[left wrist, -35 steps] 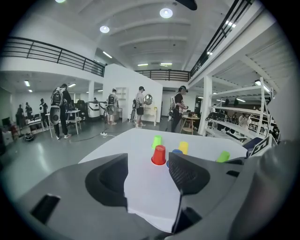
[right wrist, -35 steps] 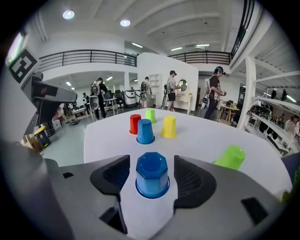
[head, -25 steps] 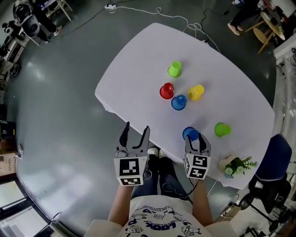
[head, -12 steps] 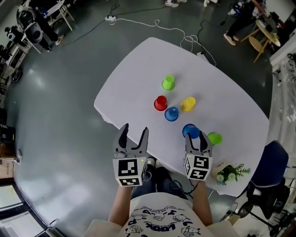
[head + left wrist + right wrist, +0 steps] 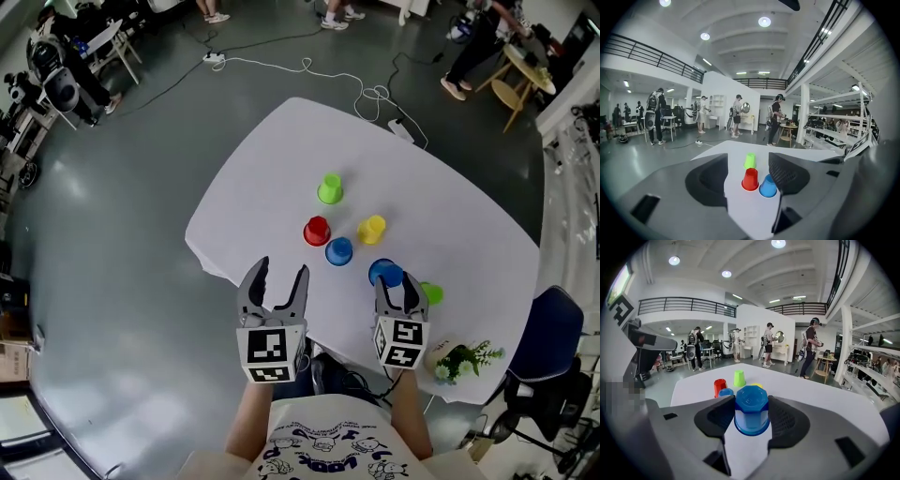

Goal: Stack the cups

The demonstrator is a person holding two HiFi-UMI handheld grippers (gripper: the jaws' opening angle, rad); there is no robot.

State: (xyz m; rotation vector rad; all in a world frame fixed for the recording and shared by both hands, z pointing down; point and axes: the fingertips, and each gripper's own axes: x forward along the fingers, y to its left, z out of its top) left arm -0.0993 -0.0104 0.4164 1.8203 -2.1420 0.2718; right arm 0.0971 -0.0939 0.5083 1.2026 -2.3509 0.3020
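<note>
On the white table (image 5: 450, 216) stand a green cup (image 5: 329, 188), a red cup (image 5: 317, 230), a blue cup (image 5: 339, 251) and a yellow cup (image 5: 371, 229), all upside down. My right gripper (image 5: 394, 281) is shut on a second blue cup (image 5: 385, 274), held upside down above the near table edge; the right gripper view shows this blue cup (image 5: 752, 410) squeezed between both pads. Another green cup (image 5: 430, 293) lies just right of it. My left gripper (image 5: 281, 273) is open and empty, at the near edge, facing the red cup (image 5: 750, 179) and blue cup (image 5: 768, 186).
A potted plant (image 5: 464, 357) sits at the table's near right corner. A dark blue chair (image 5: 548, 328) stands beyond that corner. Cables (image 5: 366, 94) trail on the grey floor behind the table. People stand far off in the hall.
Both grippers have risen and moved forward toward the cups; the right one still carries the blue cup. The cups on the table have stayed in place.
</note>
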